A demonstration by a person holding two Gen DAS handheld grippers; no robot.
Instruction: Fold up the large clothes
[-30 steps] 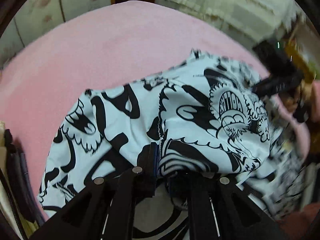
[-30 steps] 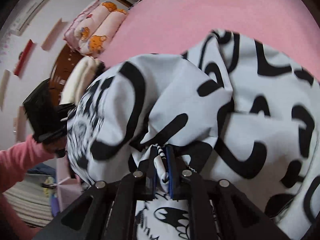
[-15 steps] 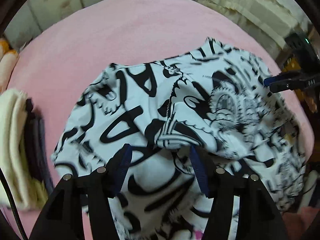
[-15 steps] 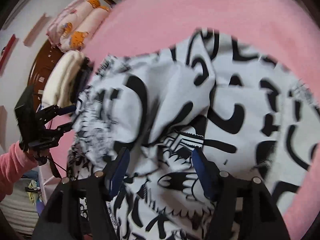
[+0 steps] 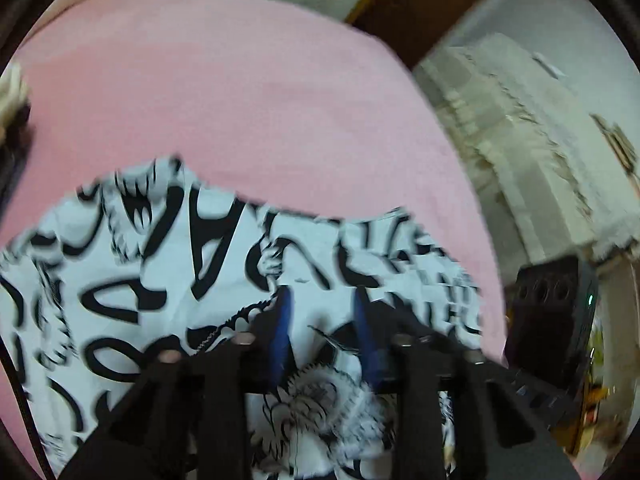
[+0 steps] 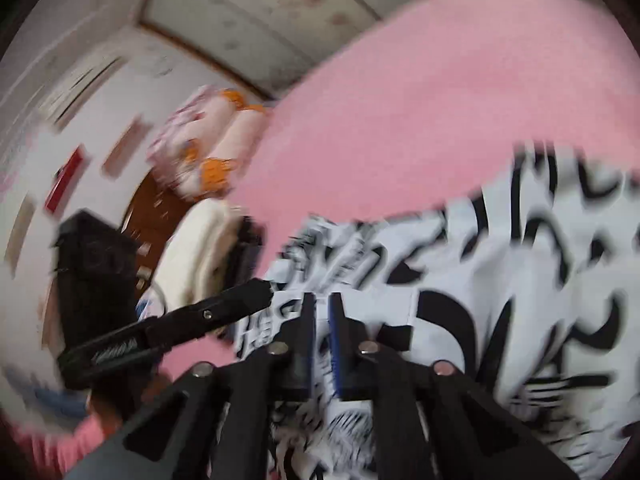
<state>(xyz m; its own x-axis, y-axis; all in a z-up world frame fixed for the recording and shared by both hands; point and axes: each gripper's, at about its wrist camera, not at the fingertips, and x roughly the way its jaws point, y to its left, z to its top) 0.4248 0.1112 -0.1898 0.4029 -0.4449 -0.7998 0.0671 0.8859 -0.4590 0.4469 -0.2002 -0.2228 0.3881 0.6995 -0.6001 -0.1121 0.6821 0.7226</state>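
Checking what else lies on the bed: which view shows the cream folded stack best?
The right wrist view: the cream folded stack sits whole beside the pink bed. The left wrist view catches only a blurred sliver at its left edge.

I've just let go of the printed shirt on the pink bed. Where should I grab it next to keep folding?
Probably the far edge of the printed shirt, where it ends against the bare pink bed. That hem lies exposed, so jaws can reach over from the near side and pinch it. Blur hides finer folds.
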